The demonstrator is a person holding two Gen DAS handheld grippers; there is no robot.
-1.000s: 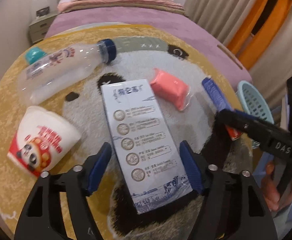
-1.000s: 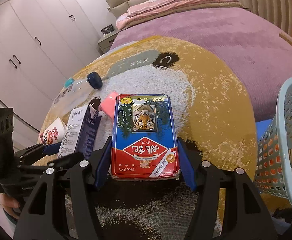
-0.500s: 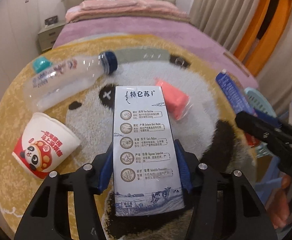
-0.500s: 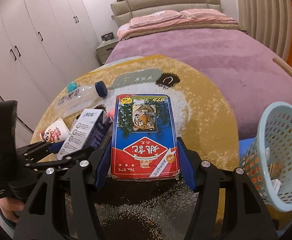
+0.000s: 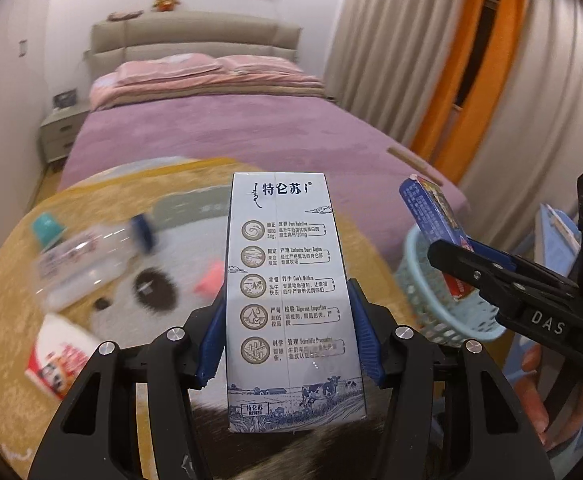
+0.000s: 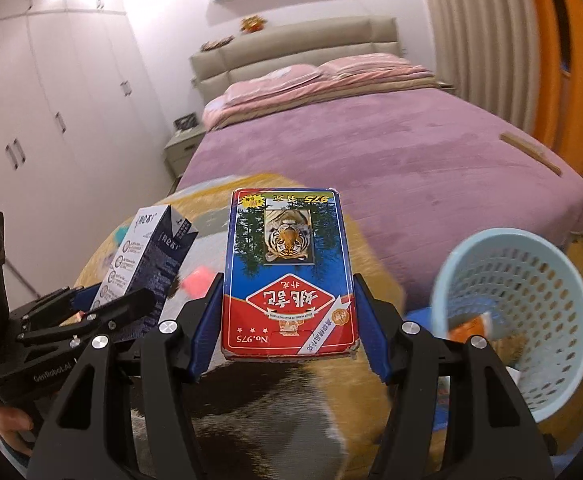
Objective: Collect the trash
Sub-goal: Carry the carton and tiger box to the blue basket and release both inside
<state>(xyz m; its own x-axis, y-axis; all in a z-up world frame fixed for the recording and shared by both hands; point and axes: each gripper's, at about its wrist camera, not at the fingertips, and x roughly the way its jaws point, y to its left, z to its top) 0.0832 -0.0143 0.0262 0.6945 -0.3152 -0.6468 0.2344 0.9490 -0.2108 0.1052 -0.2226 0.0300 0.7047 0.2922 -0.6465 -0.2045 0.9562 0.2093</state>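
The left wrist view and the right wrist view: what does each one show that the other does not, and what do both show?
Only the left wrist view shows the plastic bottle, the paper cup and the teal cap lying on the panda rug.

Only the right wrist view shows the white wardrobe and the inside of the blue basket, with some trash already in it.

Both show the milk carton clamped in the left gripper, the tiger card box clamped in the right gripper, the basket and the bed.
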